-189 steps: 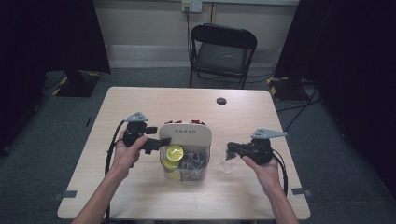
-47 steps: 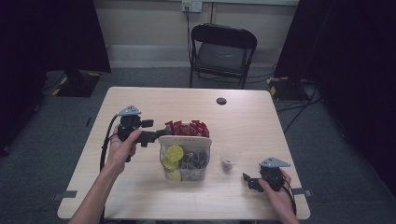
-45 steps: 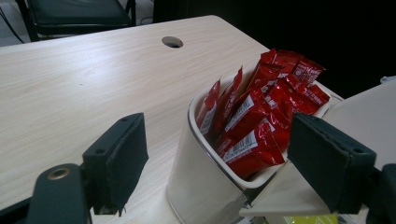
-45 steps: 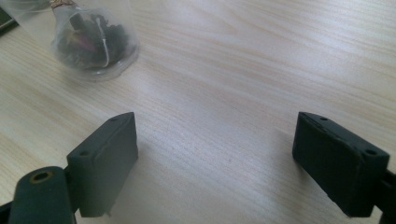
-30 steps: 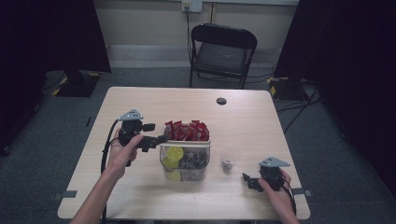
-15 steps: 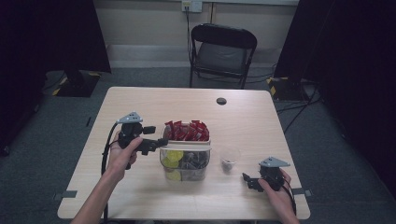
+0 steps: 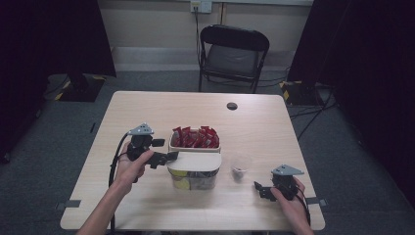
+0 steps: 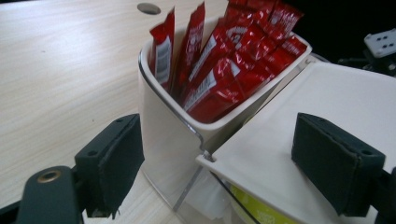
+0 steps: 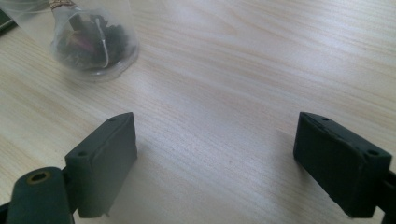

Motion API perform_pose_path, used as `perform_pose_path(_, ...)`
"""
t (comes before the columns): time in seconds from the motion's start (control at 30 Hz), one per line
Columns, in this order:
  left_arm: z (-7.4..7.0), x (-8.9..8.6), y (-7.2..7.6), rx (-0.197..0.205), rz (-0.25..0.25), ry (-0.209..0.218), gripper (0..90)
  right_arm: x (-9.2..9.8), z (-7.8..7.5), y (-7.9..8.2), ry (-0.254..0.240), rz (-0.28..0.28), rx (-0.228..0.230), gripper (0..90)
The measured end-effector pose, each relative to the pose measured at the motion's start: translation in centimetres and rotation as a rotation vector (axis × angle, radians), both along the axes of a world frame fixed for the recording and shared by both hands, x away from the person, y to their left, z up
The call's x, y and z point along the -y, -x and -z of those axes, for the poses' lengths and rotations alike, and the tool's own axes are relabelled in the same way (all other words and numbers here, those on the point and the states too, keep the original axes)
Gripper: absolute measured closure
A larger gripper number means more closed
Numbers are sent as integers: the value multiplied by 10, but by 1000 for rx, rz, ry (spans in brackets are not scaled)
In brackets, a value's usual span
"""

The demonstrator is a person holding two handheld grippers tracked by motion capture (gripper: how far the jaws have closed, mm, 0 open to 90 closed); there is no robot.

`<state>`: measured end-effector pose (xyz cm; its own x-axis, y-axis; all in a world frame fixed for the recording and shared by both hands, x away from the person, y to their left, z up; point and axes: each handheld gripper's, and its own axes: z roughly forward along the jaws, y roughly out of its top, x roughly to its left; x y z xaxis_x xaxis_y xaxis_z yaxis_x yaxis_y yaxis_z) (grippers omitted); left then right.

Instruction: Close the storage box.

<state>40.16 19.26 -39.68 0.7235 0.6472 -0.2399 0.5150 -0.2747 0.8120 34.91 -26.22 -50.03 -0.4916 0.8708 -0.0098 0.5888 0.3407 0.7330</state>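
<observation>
A clear box (image 7: 193, 180) stands mid-table. Its rear white compartment (image 8: 163, 126) holds upright red sachets (image 7: 195, 137) (image 8: 224, 65). A white lid (image 7: 195, 159) (image 8: 336, 102) lies over the front compartment, where yellow packets (image 7: 182, 184) show through the wall. My left gripper (image 7: 166, 157) (image 8: 224, 165) is at the box's left side, open, with its jaws astride the compartment's corner and the lid's edge; neither pad presses. My right gripper (image 7: 259, 188) (image 9: 224, 163) rests near the table's front right, open over bare wood. A clear cup (image 7: 240, 166) (image 9: 88, 39) with a tea bag inside stands just beyond it.
The wooden table (image 7: 147, 112) has a small dark round disc (image 7: 232, 105) near its far edge. A black folding chair (image 7: 230, 49) stands behind the table. Cables lie on the grey floor at both sides.
The white lid has come down flat over the box's front compartment, hiding the yellow packets from above. My left gripper has shifted slightly toward the box. The right gripper has stayed still.
</observation>
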Motion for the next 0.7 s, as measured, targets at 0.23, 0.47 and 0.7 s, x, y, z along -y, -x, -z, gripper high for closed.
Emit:
perform_pose_path(0.23,7,7,0,-1,8,-51,164,0,0,0,0,0,0,131)
perform_pose_path(0.47,9,7,1,0,10,-55,159,0,0,0,0,-1,0,130)
perform_pose_path(0.7,6,-1,5,9,0,-55,160,0,0,0,0,-2,0,130)
